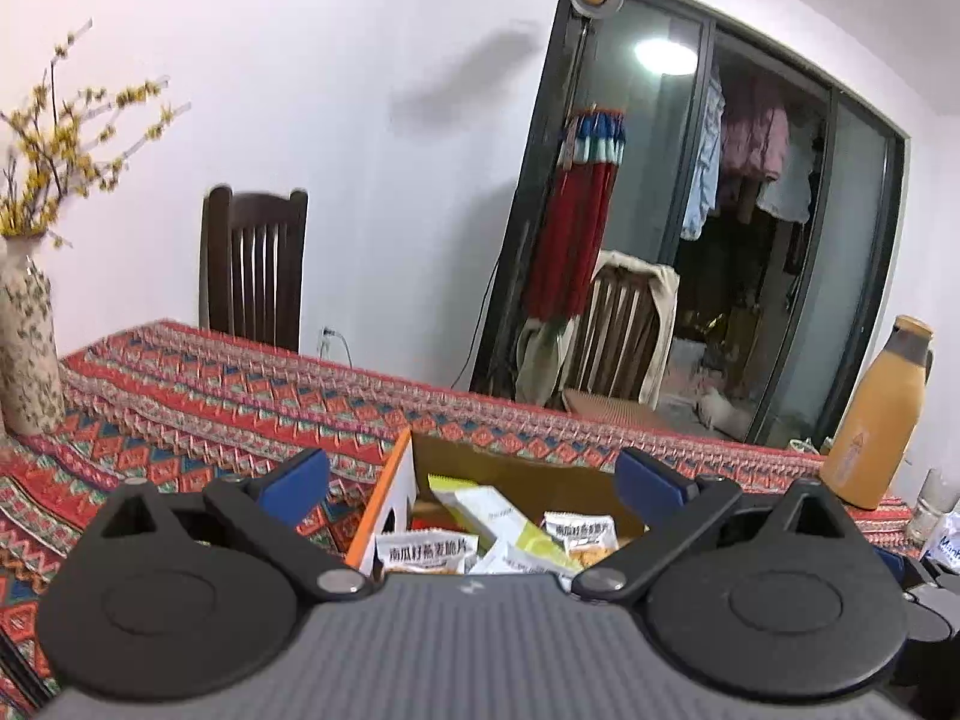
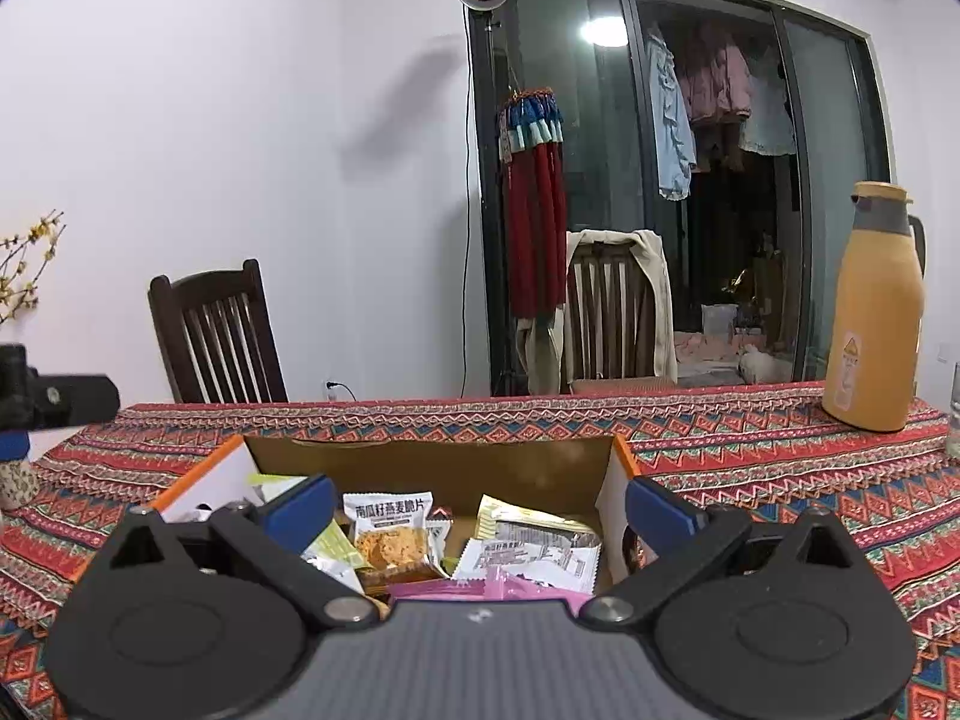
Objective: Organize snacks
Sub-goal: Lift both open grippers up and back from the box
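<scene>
Both tongs hang above an open cardboard box [image 2: 432, 468] of snack packets that sits on the counter [image 2: 750, 480], which is covered by a red patterned cloth. The left tongs [image 1: 474, 483] have their blue-tipped jaws spread wide with nothing between them, and the right tongs [image 2: 480, 510] are likewise spread and empty. Inside the box, seen from the right wrist, a white packet showing orange crisps [image 2: 393, 531] stands near the middle, a silver-and-white packet [image 2: 531, 555] lies to its right, and a pink wrapper [image 2: 486, 588] lies nearest the camera. From the left wrist the same box [image 1: 528, 471] shows its orange-edged white side wall and a yellow-green packet [image 1: 510, 519] among the others. An orange thermos jug [image 2: 876, 312] stands on the counter well apart to the right, and a patterned vase [image 1: 24, 336] with yellow blossoms stands at the far left
</scene>
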Action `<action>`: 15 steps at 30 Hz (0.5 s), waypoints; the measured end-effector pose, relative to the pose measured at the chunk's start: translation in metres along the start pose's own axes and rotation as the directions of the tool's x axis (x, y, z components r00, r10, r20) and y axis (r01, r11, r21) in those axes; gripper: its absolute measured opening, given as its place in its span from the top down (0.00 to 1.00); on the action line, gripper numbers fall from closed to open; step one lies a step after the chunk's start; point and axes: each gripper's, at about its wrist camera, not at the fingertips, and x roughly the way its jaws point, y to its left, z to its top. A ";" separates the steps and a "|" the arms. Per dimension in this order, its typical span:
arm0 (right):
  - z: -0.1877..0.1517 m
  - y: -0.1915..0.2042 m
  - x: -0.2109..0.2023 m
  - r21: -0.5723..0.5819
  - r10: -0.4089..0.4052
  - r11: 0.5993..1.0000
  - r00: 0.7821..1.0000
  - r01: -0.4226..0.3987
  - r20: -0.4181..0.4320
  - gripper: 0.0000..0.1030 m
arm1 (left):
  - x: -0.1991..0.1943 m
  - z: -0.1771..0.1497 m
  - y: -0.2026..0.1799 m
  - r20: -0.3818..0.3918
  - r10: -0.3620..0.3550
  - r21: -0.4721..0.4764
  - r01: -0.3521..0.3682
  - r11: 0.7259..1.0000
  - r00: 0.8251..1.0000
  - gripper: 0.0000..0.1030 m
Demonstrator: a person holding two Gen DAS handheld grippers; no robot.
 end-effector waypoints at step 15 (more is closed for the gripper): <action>-0.018 0.002 -0.099 -0.021 0.034 0.999 0.999 -0.034 0.003 0.00 | -0.089 -0.019 0.015 -0.016 -0.053 0.074 0.054 0.996 0.998 0.00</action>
